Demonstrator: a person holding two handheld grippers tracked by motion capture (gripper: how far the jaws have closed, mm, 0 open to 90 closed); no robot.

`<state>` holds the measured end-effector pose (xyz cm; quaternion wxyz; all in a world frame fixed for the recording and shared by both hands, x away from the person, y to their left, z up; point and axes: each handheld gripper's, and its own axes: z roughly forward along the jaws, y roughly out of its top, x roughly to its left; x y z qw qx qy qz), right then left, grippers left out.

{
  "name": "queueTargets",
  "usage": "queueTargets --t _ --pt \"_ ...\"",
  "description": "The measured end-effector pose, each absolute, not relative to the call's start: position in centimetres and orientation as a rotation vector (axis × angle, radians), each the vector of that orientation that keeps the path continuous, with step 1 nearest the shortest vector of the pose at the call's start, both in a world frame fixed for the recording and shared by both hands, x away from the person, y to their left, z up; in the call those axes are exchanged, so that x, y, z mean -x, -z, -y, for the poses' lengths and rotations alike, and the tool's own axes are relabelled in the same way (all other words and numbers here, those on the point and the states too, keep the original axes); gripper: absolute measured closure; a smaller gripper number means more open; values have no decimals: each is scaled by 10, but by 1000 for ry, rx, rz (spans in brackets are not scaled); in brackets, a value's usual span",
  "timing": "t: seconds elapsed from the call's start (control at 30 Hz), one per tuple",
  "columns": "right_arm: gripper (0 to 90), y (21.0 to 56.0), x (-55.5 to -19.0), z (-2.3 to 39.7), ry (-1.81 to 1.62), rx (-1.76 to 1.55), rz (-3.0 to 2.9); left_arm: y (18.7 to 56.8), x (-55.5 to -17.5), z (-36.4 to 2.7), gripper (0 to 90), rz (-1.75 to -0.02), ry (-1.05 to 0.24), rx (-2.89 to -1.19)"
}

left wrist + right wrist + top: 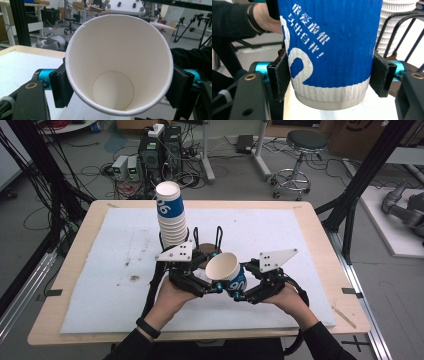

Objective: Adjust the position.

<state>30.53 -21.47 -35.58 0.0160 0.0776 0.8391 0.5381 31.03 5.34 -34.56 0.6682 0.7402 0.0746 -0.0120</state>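
Far left: bare white mat on the wooden worktop (pixel 70 270), stained. Next, one tall stack of blue-and-white ribbed paper cups (pixel 171 215), upright in a black wire holder (pixel 218 236) just behind the claws. Left claw (pixel 216 287) clamped on the rim end of one single blue-and-white paper cup (pixel 227 271); cup tilted, mouth open towards the left hand, raised above the mat. Right claw (pixel 239 296) pressed on both sides of the same cup near its base (pixel 329 97). Right of that, bare mat.
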Motion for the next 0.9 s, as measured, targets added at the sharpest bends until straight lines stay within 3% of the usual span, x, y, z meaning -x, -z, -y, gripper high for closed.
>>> queueTargets --t 0.3,0.37,0.73,0.9 --pt "242 350 -299 205 -1428 -183 -2668 332 -305 -49 239 -105 -52 -1863" --pt "302 354 -299 203 -1441 -188 -2668 329 -304 -48 239 -95 -60 -1879" --pt "305 362 -302 205 -1752 -236 -2579 334 -305 -49 178 -148 21 -1662" --pt "305 363 -301 203 -1786 -251 -2564 333 -306 -48 173 -150 17 -1638"
